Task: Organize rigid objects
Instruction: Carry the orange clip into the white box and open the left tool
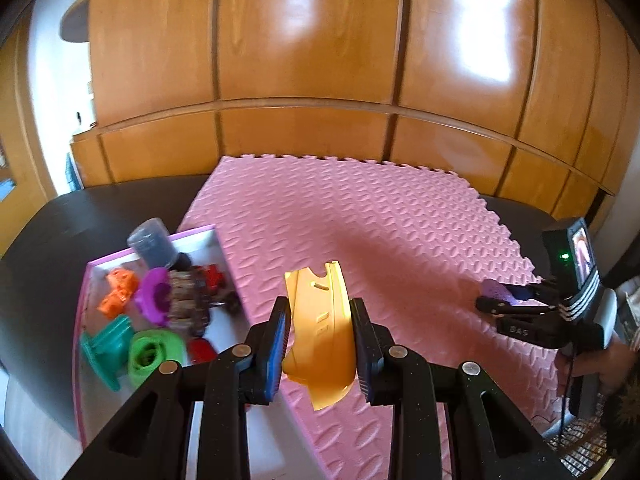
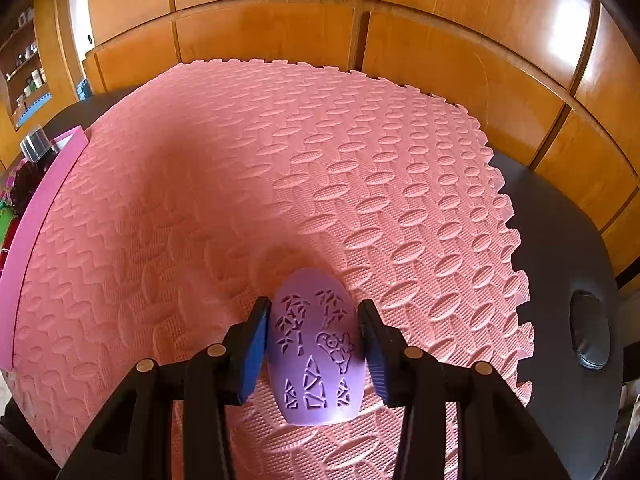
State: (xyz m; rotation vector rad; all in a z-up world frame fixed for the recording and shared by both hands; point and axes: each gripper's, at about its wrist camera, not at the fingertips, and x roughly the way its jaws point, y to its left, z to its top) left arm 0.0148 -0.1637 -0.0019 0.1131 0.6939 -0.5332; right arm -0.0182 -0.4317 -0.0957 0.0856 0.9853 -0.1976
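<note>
My left gripper is shut on a curved yellow plastic piece and holds it above the pink foam mat, just right of the pink-rimmed white box. My right gripper is shut on a lilac egg-shaped shell with cut-out patterns, low over the mat. The right gripper also shows at the right edge of the left wrist view, with the lilac shell between its fingers.
The box holds an orange piece, a purple ring, a teal spool, a green piece, red parts and a grey jar. The mat lies on a dark table. Wooden cabinets stand behind.
</note>
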